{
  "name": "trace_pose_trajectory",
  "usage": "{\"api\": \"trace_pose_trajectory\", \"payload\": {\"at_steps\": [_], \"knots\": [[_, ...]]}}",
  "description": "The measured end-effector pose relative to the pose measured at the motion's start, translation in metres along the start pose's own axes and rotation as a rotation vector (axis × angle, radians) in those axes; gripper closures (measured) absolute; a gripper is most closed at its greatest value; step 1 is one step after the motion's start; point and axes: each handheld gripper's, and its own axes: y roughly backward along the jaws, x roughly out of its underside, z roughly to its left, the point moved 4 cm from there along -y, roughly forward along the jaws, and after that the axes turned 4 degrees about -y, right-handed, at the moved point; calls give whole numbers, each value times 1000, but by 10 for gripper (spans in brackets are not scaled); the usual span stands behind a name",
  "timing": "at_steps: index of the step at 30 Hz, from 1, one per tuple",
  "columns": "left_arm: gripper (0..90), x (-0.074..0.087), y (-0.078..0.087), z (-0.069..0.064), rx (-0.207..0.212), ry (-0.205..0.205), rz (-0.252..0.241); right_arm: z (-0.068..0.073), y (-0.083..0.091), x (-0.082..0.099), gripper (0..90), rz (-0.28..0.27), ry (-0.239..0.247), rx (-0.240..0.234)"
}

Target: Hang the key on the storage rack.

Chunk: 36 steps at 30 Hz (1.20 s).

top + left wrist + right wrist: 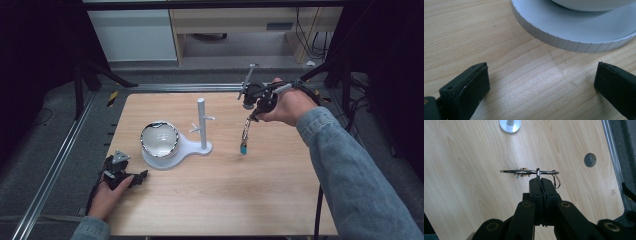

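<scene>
Dangling above the table, the keychain [244,136] hangs from the right gripper [254,116], its metal ring [529,172] pinched edge-on between the two black jaws, which are pressed fully together on it. A small clip and a beaded piece hang off the ring, and in the high view a teal charm swings at the bottom end, clear of the wood. Holding it by the ring leaves the ring's loop free, which would suit slipping it over a peg.

The likely target is the white stand [202,125], set near the middle of the table [225,200] to the left of the keychain and apart from it; its upright post carries short side pegs. The right hand [287,106] keeps the gripper high, roughly level with the top of the post, probably so the ring can come over a peg from above.

On the stand's round base sits a white bowl [159,139]. The left gripper [125,177] rests low on the table just in front of that base, its jaws spread wide with only bare wood between them, seemingly waiting or ready to steady the stand.
</scene>
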Motion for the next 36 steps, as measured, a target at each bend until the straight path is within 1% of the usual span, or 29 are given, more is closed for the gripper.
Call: {"api": "trace_pose_trajectory", "payload": {"at_steps": [1,2,4,7,8,13,14,17,20,26,31,36], "knots": [[0,0,0,0,0,0,0,0,0,-2,887,1,-5,-2],[0,0,0,0,0,0,0,0,1,-3,888,-3,5,2],[0,0,0,0,0,0,0,-1,3,-7,887,-7,4,6],[0,0,0,0,0,0,0,-1,6,-12,887,-18,-7,8],[0,0,0,0,0,0,0,-1,6,-13,887,-22,2,7],[0,0,0,0,0,0,0,1,8,-19,887,-18,4,8],[0,0,0,0,0,0,0,1,8,-20,887,-17,13,8],[0,0,0,0,0,0,0,1,9,-22,887,-13,11,7],[0,0,0,0,0,0,0,1,12,-27,887,-12,22,12],[0,0,0,0,0,0,0,3,16,-35,887,-15,21,15],[0,0,0,0,0,0,0,2,17,-40,888,-17,31,21],[0,0,0,0,0,0,0,4,20,-48,887,-24,37,22]]}}
